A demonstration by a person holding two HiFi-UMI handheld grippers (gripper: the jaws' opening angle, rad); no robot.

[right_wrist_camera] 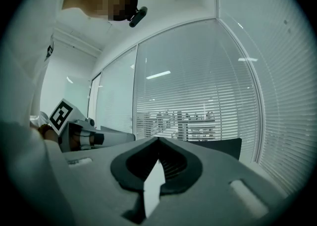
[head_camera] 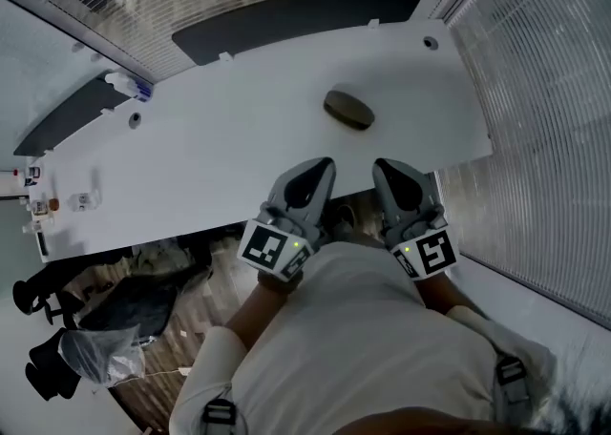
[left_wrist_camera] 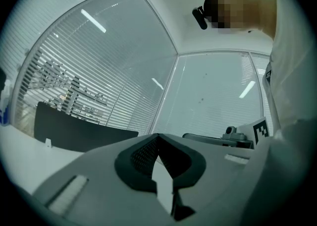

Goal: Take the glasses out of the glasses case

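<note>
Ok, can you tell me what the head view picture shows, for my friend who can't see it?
A small dark glasses case lies shut on a long white table, untouched. Nearer the camera, the person holds the left gripper and right gripper side by side at the table's near edge, both shut and empty.

Dark oval glasses case closed, flat on white table.

Cool, even daylight through the blinds; ceiling strip lights reflect in glass; gripper views bend, dark-cornered.
</note>
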